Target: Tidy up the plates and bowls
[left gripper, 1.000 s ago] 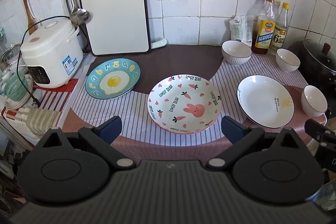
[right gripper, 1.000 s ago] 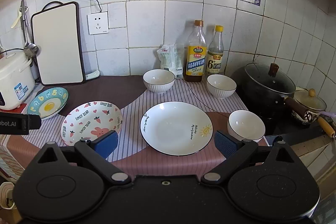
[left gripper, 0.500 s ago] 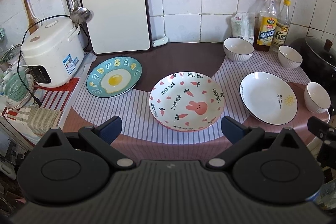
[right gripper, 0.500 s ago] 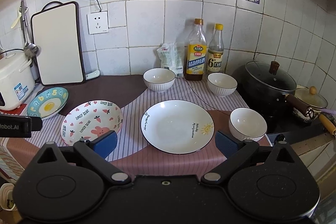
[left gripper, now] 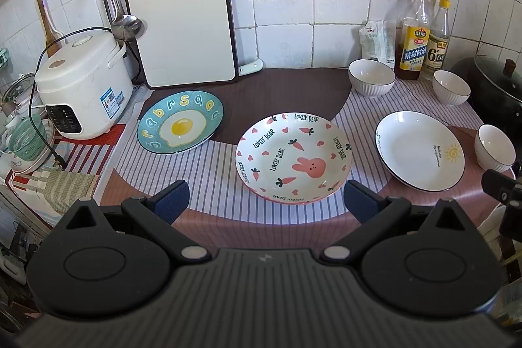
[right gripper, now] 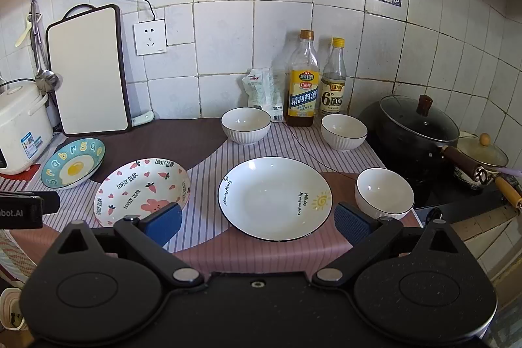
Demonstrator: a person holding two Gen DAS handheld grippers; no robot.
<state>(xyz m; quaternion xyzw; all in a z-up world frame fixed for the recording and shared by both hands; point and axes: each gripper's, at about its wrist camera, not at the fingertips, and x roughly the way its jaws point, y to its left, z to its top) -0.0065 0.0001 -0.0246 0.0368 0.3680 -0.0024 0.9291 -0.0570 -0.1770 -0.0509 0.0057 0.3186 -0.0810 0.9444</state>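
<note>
The left hand-held gripper (left gripper: 264, 196) hovers above the near edge of the tabletop (left gripper: 208, 172), its blue-padded jaws spread wide and holding nothing. Just ahead of it, a little toward its right finger, lies the round white plate with pink rabbit and carrots (left gripper: 293, 157). Farther ahead and to its left sits the round teal plate with a fried egg picture (left gripper: 180, 126), near the white rice cooker (left gripper: 81, 83).

The right hand-held gripper (right gripper: 257, 220) is also wide open and empty. Directly in front of it, between its two fingers, lies the round white plate with a black rim and a small yellow sun (right gripper: 274, 198). Just beyond its right finger stands a white ribbed bowl (right gripper: 384, 193). Two more white ribbed bowls stand farther ahead, one (right gripper: 246, 125) a little to the left and one (right gripper: 343, 131) to the right, both near the two glass bottles (right gripper: 303, 80) at the tiled wall. All plates and bowls rest apart from each other on the striped cloth.
</note>
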